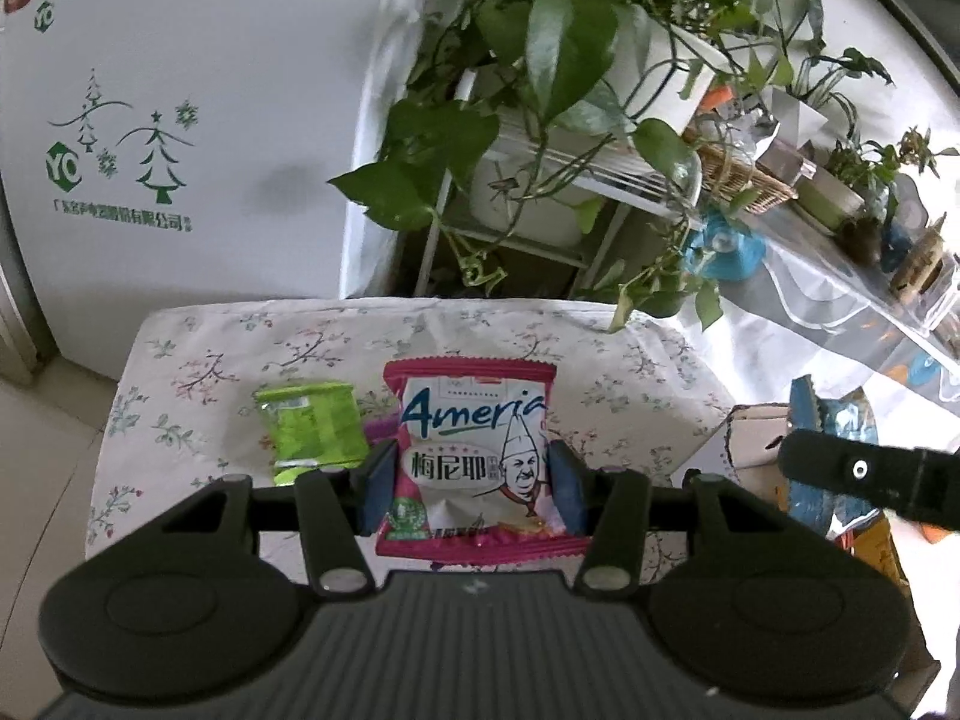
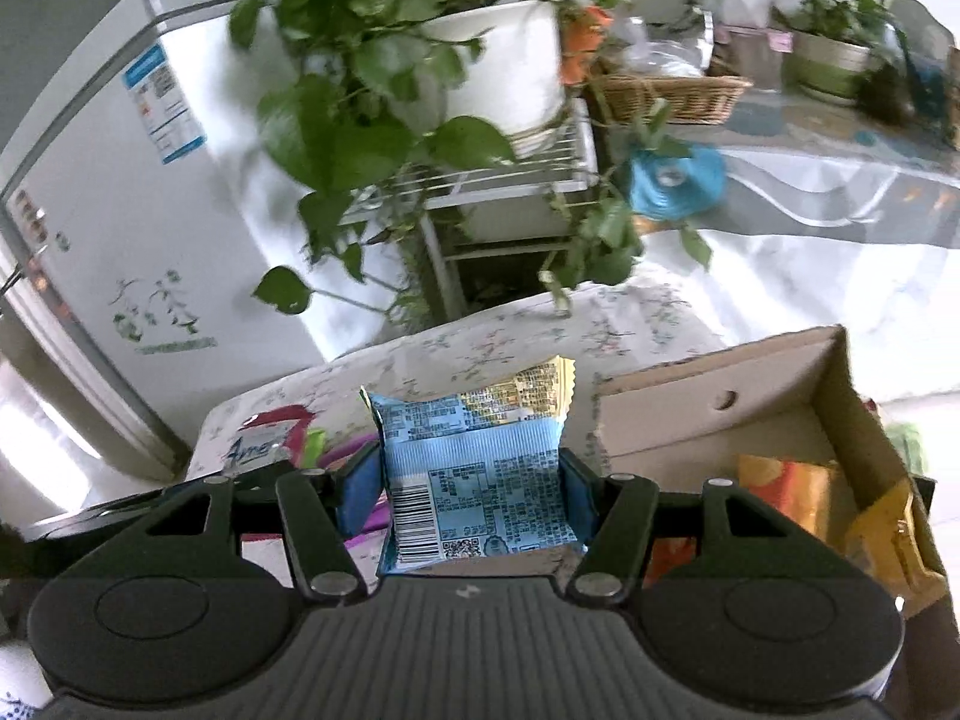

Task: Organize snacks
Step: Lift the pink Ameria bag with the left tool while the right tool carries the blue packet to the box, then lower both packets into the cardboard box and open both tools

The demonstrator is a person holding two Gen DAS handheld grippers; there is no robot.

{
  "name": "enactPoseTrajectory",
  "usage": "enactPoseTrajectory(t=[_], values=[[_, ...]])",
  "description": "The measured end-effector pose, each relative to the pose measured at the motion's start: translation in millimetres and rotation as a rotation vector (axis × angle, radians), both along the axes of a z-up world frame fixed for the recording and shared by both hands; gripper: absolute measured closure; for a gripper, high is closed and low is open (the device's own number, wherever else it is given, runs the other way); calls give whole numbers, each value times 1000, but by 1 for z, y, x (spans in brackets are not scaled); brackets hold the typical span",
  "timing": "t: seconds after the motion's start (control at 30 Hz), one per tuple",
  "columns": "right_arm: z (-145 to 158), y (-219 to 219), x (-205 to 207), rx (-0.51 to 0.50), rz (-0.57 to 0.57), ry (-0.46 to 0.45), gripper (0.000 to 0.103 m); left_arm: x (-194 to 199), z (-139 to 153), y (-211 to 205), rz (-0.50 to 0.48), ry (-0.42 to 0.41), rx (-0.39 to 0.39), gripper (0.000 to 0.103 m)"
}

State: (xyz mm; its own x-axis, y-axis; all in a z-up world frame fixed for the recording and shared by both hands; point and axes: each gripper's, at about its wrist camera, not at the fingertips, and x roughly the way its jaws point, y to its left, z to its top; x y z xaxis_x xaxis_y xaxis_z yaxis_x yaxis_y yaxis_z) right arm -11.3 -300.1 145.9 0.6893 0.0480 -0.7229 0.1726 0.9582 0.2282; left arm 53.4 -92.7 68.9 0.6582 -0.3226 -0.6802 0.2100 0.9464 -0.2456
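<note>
My left gripper (image 1: 474, 489) is shut on a pink-and-white snack packet (image 1: 474, 456) printed with a chef, held above the floral tablecloth (image 1: 198, 360). A green snack packet (image 1: 312, 429) lies on the cloth to its left. My right gripper (image 2: 474, 495) is shut on a blue snack packet (image 2: 480, 480), its printed back with a barcode facing the camera. In the left wrist view that blue packet (image 1: 807, 456) shows at the right behind the right gripper's black body. In the right wrist view the pink packet (image 2: 264, 441) sits low at the left.
An open cardboard box (image 2: 750, 396) at the right holds orange and yellow snack packets (image 2: 786, 492). Behind the table stand a white plant rack (image 1: 540, 180) with trailing leaves, a white freezer (image 1: 150, 150) at the left, and a cluttered side table with a wicker basket (image 2: 672, 93).
</note>
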Motion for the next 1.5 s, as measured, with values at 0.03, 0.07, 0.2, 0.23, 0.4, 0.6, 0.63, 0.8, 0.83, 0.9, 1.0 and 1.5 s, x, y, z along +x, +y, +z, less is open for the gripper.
enactPoseTrajectory(t=[0.03, 0.07, 0.2, 0.23, 0.4, 0.6, 0.63, 0.8, 0.83, 0.9, 1.0, 1.5], values=[[-1, -4, 1, 1, -18, 3, 36, 0, 0, -2, -2, 2, -4, 51], [-1, -9, 1, 6, -38, 4, 36, 0, 0, -3, -4, 1, -7, 51], [2, -28, -5, 41, -129, -13, 36, -3, 3, -12, -21, -12, -11, 51], [2, -33, -6, 46, -150, -16, 36, -3, 4, -14, -25, -13, -15, 51], [4, -56, -14, 67, -237, -28, 36, -6, 9, -27, -55, -32, -39, 51], [5, -88, -29, 144, -356, -40, 36, -12, 15, -51, -117, -54, -76, 51], [5, -93, -33, 149, -378, -43, 36, -13, 16, -56, -130, -57, -81, 51], [8, -111, -45, 143, -458, -60, 36, -20, 16, -82, -188, -65, -101, 51], [7, -114, -48, 150, -469, -62, 36, -21, 15, -87, -200, -62, -111, 51], [7, -119, -51, 161, -484, -64, 36, -24, 12, -97, -218, -56, -123, 51], [6, -126, -56, 164, -503, -64, 36, -31, 8, -114, -265, -48, -124, 51], [2, -151, -69, 174, -602, -43, 33, -72, -13, -167, -461, 13, -132, 37]])
